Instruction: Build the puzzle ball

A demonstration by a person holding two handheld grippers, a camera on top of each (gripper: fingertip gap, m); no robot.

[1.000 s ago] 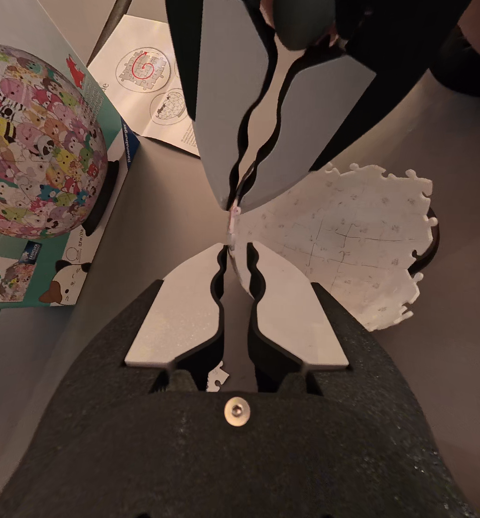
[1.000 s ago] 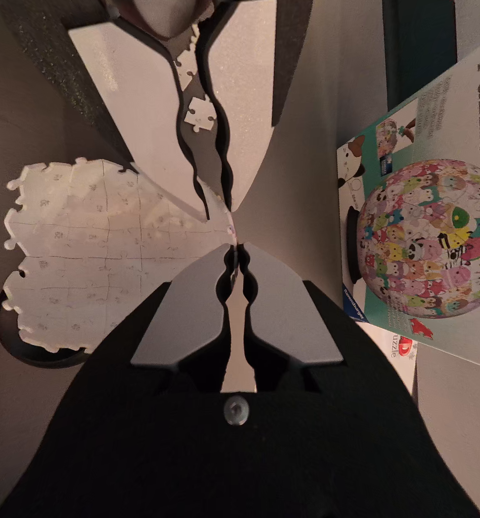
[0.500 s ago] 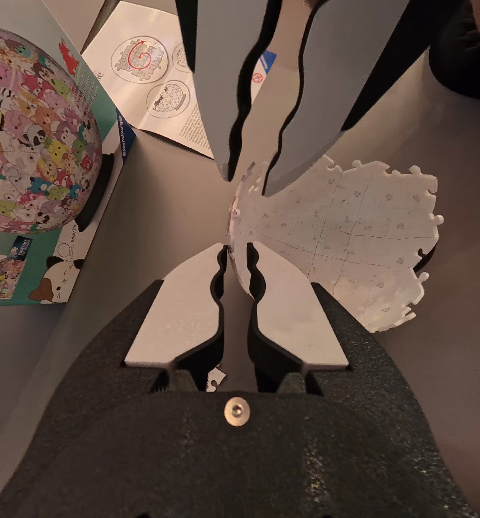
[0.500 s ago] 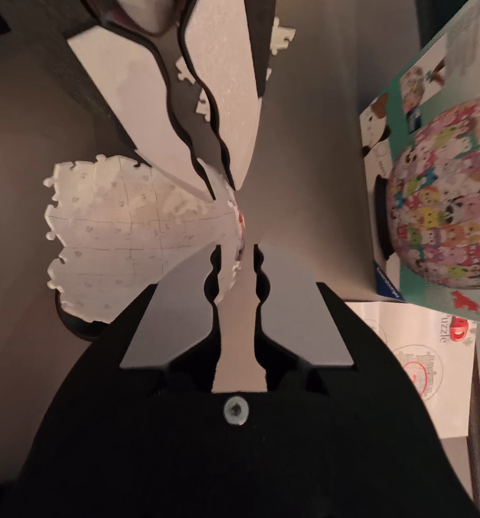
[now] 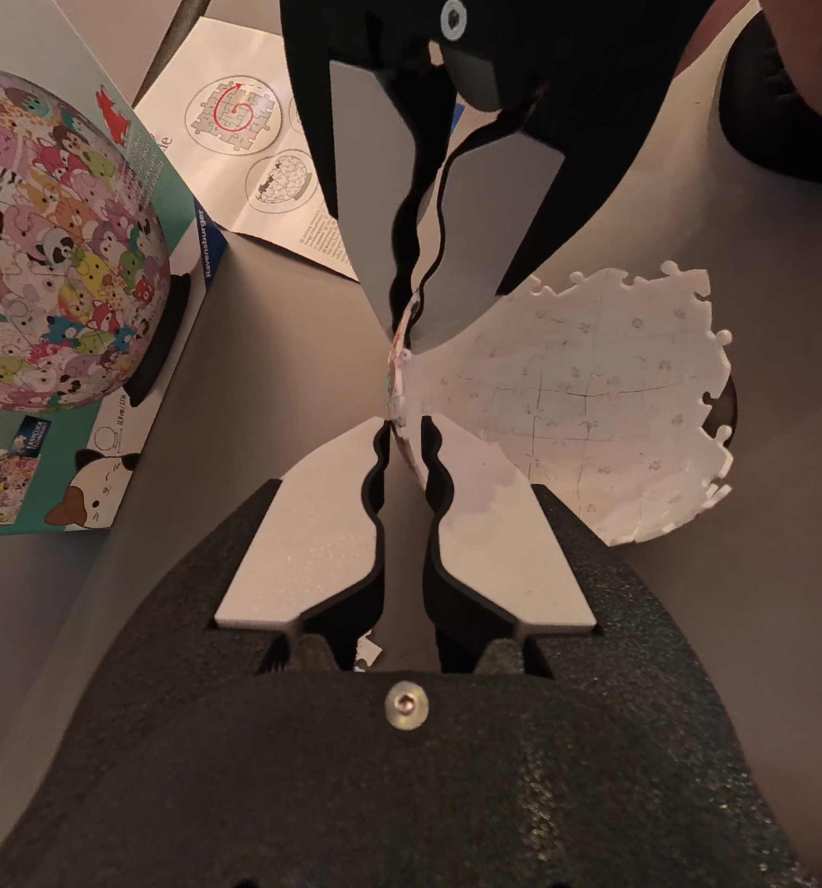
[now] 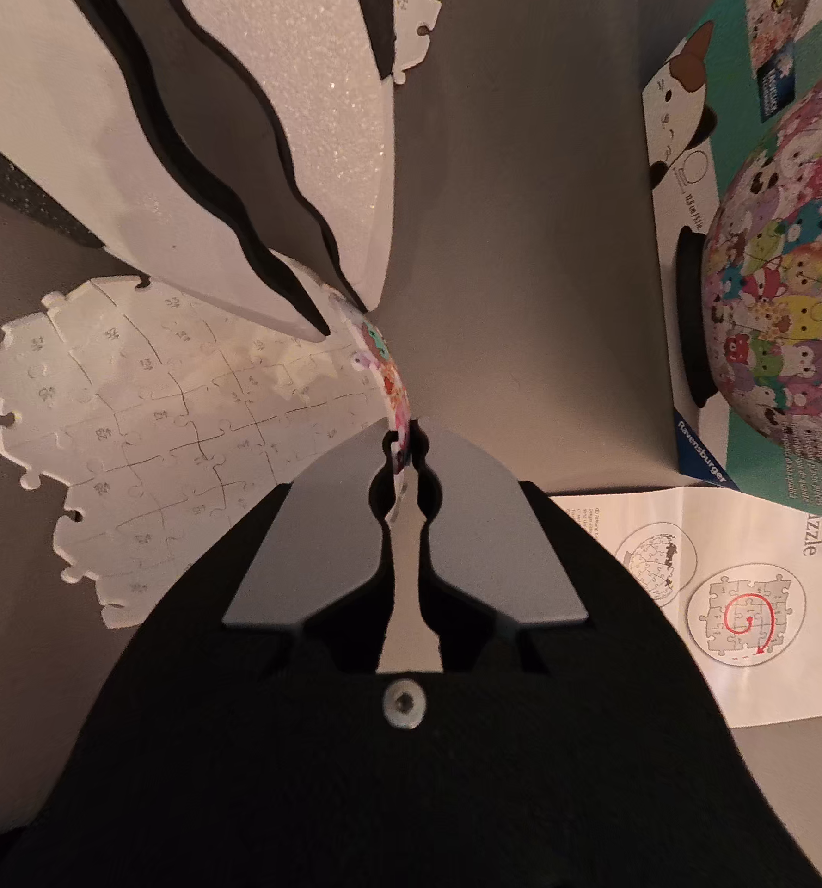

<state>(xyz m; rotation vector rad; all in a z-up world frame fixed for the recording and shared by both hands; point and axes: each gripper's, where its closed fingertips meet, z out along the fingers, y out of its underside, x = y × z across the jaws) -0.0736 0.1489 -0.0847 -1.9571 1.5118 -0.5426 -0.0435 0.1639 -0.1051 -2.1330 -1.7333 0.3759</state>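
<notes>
Currently: I have both tools on the rim of the half-built puzzle ball (image 5: 567, 399), one from each side.
Shell, where: it sits in front of my left gripper, white inner face toward that camera, printed face outward. A dark stand (image 5: 723, 408) shows just behind its far edge; whether the shell rests in it I cannot tell.
Left gripper (image 5: 405, 423): fingers nearly closed, straddling the near rim. The thin edge runs between the tips; contact looks likely, firm grip not certain.
Right gripper (image 6: 403, 435): fingers drawn close, pinching a coloured strip of rim with a piece tab showing between the pads. I read this as seating or pressing a piece into the edge.
Handling, my judgement: light, thin curved plastic pieces held only by interlocking tabs. Stiff per piece, weak along seams. A squeeze across the wall should be safe; a twist or pull outward could pop a row loose.
Where to hold: at the rim, across the wall thickness, close to the joint being pressed, so the two tools brace each other. Avoid the ragged far edge, where the knobs stick out unsupported.
Loose piece (image 6: 411, 41): white, on the table beyond my left tool in the right wrist view.
Nearby: puzzle box (image 5: 63, 288) and instruction sheet (image 5: 250, 158) on the grey table (image 5: 687, 672).
Progress: roughly half a sphere built; much remains.
</notes>
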